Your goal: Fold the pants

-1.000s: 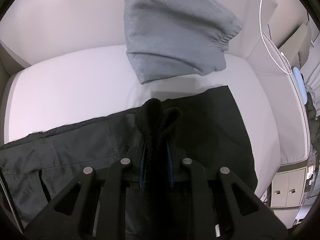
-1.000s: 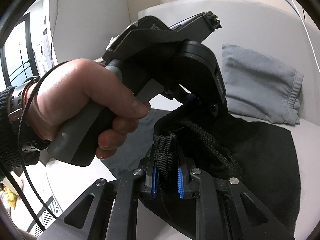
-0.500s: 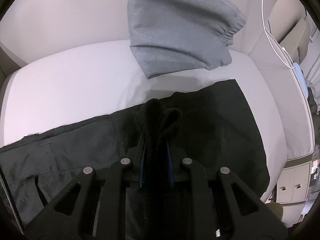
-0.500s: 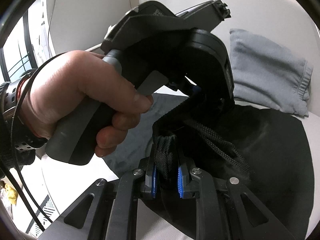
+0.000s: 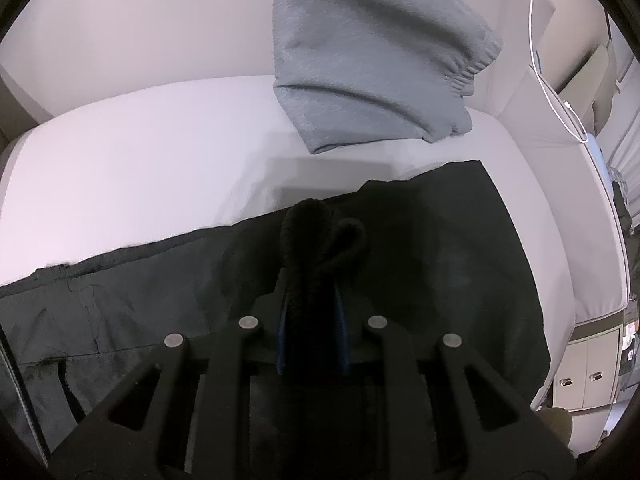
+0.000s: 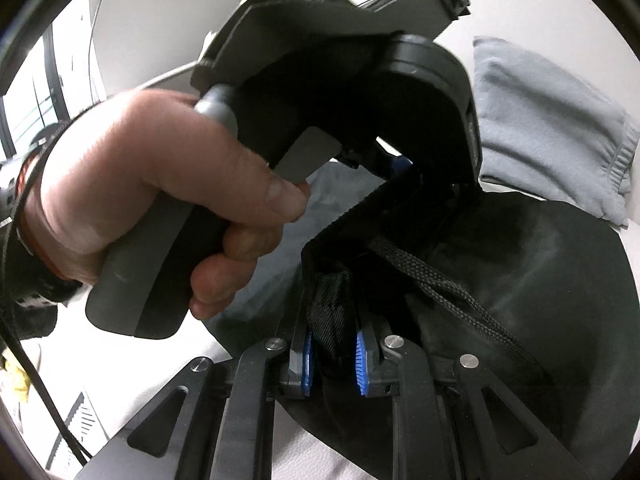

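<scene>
Both the left hand-held gripper (image 5: 311, 312) and right hand-held gripper (image 6: 330, 350), clamped on the black pants' (image 5: 460, 248) waistband, should lower together, keeping the edge taut and aligned.

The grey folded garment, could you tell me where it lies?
In the left wrist view the grey garment lies top centre, against the sofa back, just beyond the black pants.

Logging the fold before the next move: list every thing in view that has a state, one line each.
Left gripper: shut on the black pants' bunched edge.
Right gripper: shut on the waistband.
Black pants: partly spread on the white cushion, one end lifted.
Drawstring: hanging loose.
Gray sweatpants: folded, propped against the backrest.
</scene>
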